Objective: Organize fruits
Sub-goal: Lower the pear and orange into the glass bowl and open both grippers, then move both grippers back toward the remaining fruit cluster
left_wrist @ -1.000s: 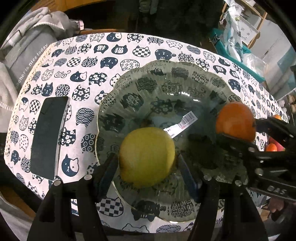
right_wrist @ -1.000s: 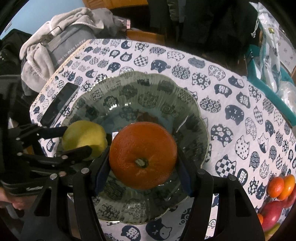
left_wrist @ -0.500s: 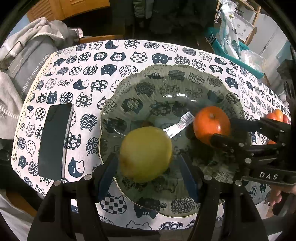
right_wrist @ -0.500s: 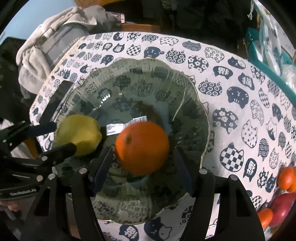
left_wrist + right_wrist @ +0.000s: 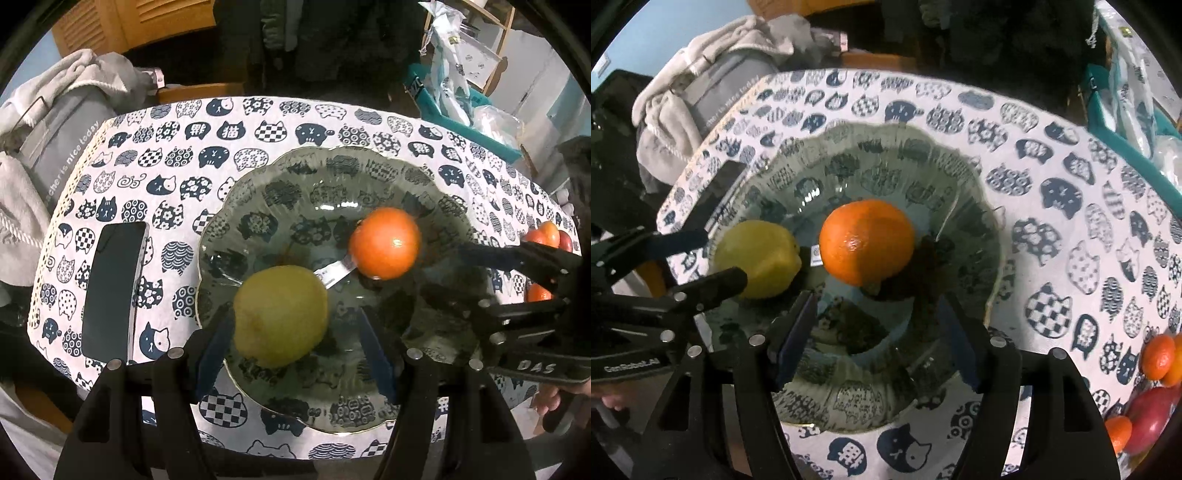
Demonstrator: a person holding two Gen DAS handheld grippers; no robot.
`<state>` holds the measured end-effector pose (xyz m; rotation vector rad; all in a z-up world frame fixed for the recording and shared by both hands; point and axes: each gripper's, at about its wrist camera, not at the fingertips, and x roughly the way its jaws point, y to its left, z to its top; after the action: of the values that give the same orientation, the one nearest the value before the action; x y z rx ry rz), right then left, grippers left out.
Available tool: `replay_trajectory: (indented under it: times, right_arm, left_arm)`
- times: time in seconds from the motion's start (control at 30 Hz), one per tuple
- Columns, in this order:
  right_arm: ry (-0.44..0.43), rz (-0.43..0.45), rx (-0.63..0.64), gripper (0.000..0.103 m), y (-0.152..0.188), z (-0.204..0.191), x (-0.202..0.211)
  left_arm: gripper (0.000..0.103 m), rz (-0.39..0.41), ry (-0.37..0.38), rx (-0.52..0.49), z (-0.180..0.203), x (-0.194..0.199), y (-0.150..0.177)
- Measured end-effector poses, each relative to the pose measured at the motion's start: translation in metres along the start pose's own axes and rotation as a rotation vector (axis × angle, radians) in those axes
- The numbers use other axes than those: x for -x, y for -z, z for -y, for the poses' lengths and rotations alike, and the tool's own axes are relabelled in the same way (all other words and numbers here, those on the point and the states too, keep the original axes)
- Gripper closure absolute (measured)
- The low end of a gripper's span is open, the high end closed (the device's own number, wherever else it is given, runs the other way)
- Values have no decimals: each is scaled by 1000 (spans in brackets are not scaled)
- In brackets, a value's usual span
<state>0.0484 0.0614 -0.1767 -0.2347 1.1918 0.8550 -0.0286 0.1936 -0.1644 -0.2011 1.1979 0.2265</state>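
Note the jaws of the left gripper (image 5: pixel 293 326) standing apart, with the yellow fruit (image 5: pixel 280 314) between them, close to the left finger and clear of the right one. Note also the jaws of the right gripper (image 5: pixel 877 301) apart and holding nothing, the orange (image 5: pixel 866 242) lying free just beyond the fingertips. Find both fruits inside the glass bowl (image 5: pixel 314 177), near its middle, close beside each other with a paper label (image 5: pixel 334 271) between them. To finish the placing well, draw each gripper straight back and up without closing, so as not to set a round fruit rolling or knock the rim. Mind the phone (image 5: pixel 110 288) left of the bowl on the cat-print tablecloth (image 5: pixel 184 147). Afterwards, probably go for the other fruits (image 5: pixel 1158 356) at the near right edge.
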Motion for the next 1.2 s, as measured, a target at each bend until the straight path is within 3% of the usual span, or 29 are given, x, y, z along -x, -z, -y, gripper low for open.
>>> replay_trajectory:
  times: [0.6, 1.2]
  right_arm:
    - [87, 212, -126, 30, 12, 40, 120]
    - [259, 292, -172, 24, 64, 83, 204]
  left_arm:
    - [33, 97, 115, -76, 69, 53, -15]
    - [25, 120, 191, -202, 153, 81, -12]
